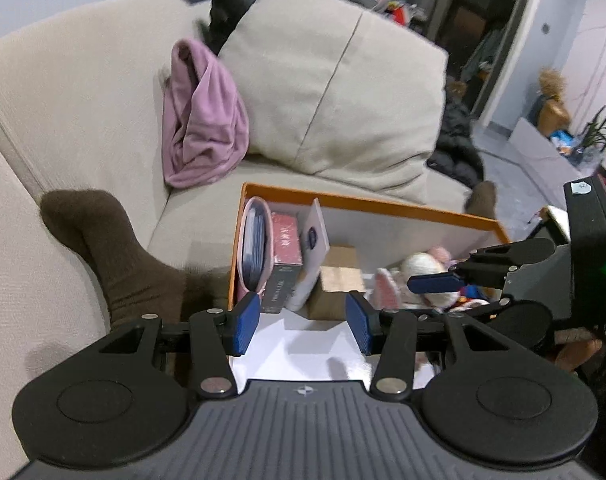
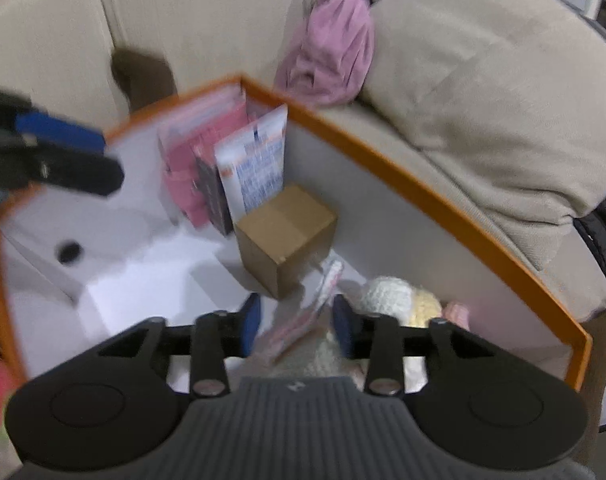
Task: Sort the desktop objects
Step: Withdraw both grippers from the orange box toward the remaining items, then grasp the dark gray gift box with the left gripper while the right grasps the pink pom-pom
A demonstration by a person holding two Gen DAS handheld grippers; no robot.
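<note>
Orange box (image 2: 423, 192) sits on the sofa (image 1: 83, 128), flat stuff stood upright in its corner to save room. Right gripper (image 2: 297, 322) hangs wide over the plush toy (image 2: 387, 292); left gripper (image 1: 303, 320) wide, empty

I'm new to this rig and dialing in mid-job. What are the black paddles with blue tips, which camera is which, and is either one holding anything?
Those are two hand-held grippers, each with a fisheye camera looking along its blue fingers. The left gripper is open and empty, above the orange box on the beige sofa. The right gripper is inside the box, jaws open around a pink-striped plush ear, apparently not clamped yet; the picture is blurred. In the box: upright books, a small cardboard box and a cream plush toy.
</note>
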